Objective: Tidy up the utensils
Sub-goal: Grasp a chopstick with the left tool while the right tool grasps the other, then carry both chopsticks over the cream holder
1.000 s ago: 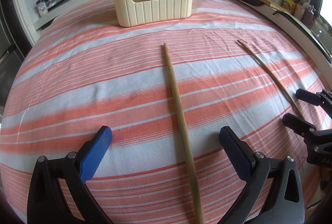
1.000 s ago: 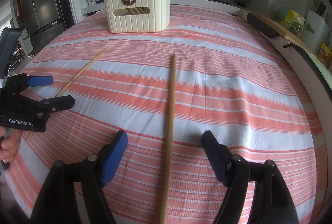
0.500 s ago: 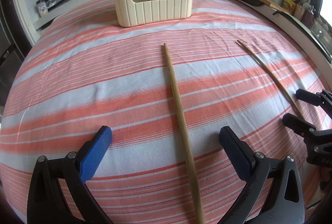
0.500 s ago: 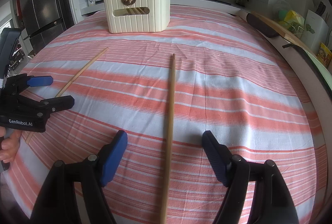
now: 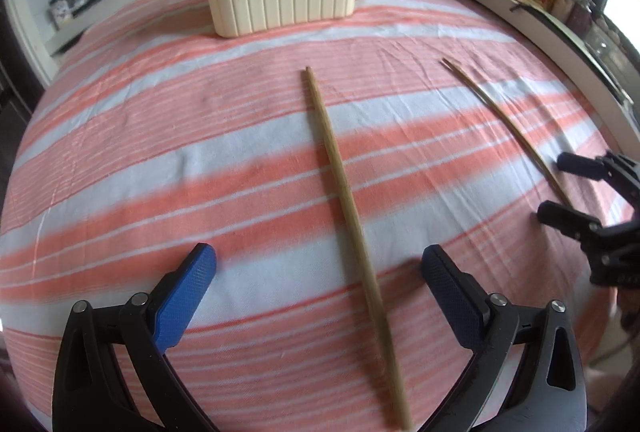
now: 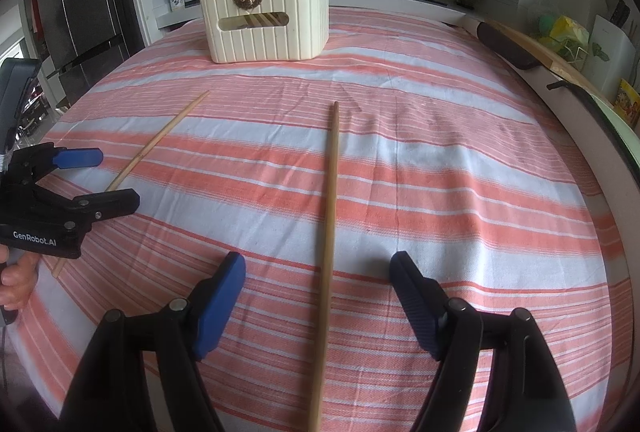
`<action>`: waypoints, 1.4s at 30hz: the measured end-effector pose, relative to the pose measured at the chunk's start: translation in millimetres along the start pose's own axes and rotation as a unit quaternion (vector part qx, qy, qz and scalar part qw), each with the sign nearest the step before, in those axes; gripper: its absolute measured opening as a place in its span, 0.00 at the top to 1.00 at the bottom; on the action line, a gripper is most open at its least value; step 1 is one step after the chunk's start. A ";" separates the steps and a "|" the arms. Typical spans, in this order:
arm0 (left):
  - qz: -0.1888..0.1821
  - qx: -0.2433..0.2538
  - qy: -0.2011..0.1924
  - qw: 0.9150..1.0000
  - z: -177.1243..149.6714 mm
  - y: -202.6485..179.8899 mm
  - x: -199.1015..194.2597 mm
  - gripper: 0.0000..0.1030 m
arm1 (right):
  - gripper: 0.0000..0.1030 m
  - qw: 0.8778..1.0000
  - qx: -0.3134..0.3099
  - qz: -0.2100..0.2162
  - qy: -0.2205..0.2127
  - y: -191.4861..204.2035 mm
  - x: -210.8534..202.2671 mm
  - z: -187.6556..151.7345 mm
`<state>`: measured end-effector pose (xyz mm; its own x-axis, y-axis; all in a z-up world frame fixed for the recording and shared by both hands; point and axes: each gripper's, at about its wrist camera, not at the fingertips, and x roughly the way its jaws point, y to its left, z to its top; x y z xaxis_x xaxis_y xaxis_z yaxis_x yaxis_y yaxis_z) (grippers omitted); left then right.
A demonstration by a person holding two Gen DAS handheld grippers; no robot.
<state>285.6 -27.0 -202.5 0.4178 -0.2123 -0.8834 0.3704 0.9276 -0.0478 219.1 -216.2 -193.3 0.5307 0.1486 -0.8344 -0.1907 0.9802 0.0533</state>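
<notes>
Striped cloth [image 5: 160, 160] – left gripper [image 5: 320, 272] spread astride chopstick [image 5: 344, 200] | right gripper [image 6: 318, 272] likewise

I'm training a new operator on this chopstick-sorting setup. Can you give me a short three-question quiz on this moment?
1. True or false: the left gripper is shut on a chopstick.
2. How many chopsticks lie loose on the striped cloth?
3. Which chopstick lies between the right gripper's fingers: A, the left chopstick, or B, the right chopstick?

Key: 1 false, both grippers are open. 2 two. 3 B.
</notes>
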 end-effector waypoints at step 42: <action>-0.047 -0.029 -0.273 0.960 97.5 26.8 -193.4 0.96 | 0.94 0.976 -0.020 0.050 -0.209 11.4 -140.3 167.4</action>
<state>295.6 8.9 12.5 0.7633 -0.4109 -0.4986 0.3873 0.9087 -0.1559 280.8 -203.9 16.2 0.7967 0.2919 -0.5293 -0.2867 0.9534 0.0942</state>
